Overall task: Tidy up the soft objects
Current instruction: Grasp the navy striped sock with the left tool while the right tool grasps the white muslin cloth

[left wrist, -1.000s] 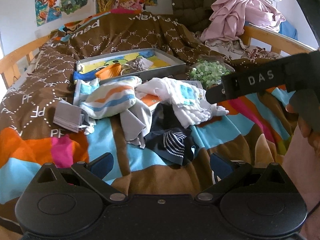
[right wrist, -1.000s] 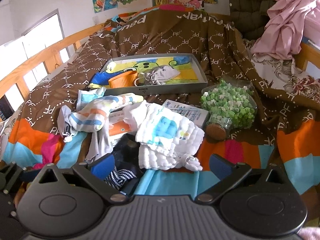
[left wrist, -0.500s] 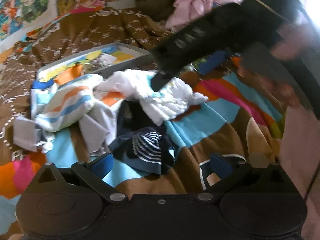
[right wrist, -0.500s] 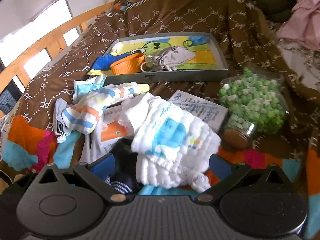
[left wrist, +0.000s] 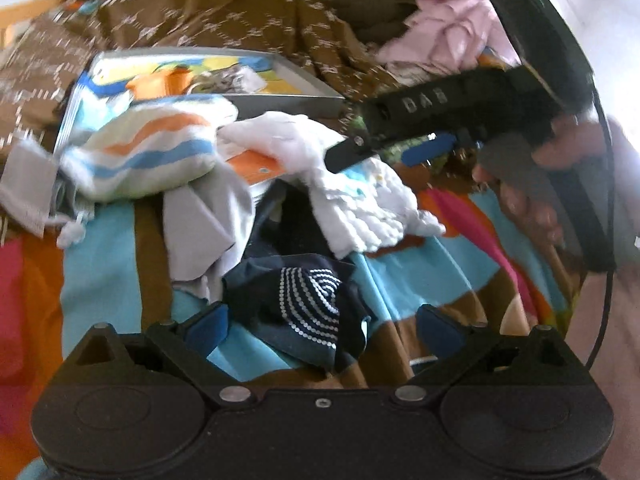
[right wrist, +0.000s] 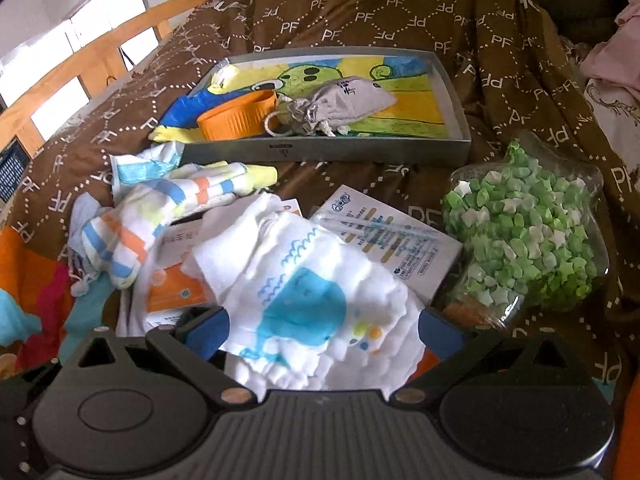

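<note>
A pile of soft things lies on the bed. A white cloth with a blue whale [right wrist: 304, 304] lies between the wide-open fingers of my right gripper [right wrist: 322, 330], which hovers right over it; the cloth also shows in the left wrist view [left wrist: 360, 200]. A striped orange-and-blue cloth [left wrist: 152, 148] [right wrist: 160, 216], a grey cloth [left wrist: 208, 216] and a dark navy striped garment [left wrist: 304, 300] lie beside it. My left gripper [left wrist: 322, 326] is open and empty, low over the navy garment. A grey drawstring pouch [right wrist: 344, 104] lies in the grey tray [right wrist: 328, 152].
The tray also holds an orange cup [right wrist: 240, 116]. A clear jar of green paper stars [right wrist: 524, 232] lies at the right, beside printed boxes [right wrist: 392, 240]. Pink clothes [left wrist: 452, 40] are heaped at the back right. A wooden bed rail [right wrist: 100, 56] runs along the left.
My right gripper has moved forward and down onto the white whale cloth. My left gripper has moved closer to the navy garment, and its view has swung.
</note>
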`<state>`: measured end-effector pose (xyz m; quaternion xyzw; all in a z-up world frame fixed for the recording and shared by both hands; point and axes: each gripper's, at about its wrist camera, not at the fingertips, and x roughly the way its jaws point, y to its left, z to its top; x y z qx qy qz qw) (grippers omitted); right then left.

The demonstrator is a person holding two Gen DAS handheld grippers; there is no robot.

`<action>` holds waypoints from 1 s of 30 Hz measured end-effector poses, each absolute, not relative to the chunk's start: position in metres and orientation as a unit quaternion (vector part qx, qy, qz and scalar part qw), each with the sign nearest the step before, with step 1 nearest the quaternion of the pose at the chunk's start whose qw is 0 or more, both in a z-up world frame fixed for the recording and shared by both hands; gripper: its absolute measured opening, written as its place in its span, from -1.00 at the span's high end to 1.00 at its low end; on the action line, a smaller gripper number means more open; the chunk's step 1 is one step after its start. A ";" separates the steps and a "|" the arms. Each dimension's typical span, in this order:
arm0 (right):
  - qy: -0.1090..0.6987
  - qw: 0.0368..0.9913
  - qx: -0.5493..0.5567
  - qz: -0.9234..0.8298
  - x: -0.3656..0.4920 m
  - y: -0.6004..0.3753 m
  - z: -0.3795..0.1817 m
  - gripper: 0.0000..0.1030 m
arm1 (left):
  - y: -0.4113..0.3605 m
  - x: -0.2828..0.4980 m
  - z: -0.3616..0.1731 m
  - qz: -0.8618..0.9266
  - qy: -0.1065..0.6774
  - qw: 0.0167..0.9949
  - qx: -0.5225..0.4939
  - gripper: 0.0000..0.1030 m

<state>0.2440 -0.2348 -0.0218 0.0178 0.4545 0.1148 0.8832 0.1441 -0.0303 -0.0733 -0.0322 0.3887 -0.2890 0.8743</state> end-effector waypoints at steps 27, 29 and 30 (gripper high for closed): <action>0.542 0.834 0.008 0.102 0.244 -0.228 -0.056 -0.41 | -0.025 0.160 -0.085 -0.260 0.410 0.870 -0.091 0.71; 0.541 0.835 0.006 0.101 0.242 -0.229 -0.055 -0.29 | -0.025 0.159 -0.084 -0.262 0.407 0.871 -0.089 0.77; 0.540 0.836 0.008 0.101 0.241 -0.230 -0.054 -0.21 | -0.025 0.158 -0.084 -0.262 0.406 0.871 -0.088 0.79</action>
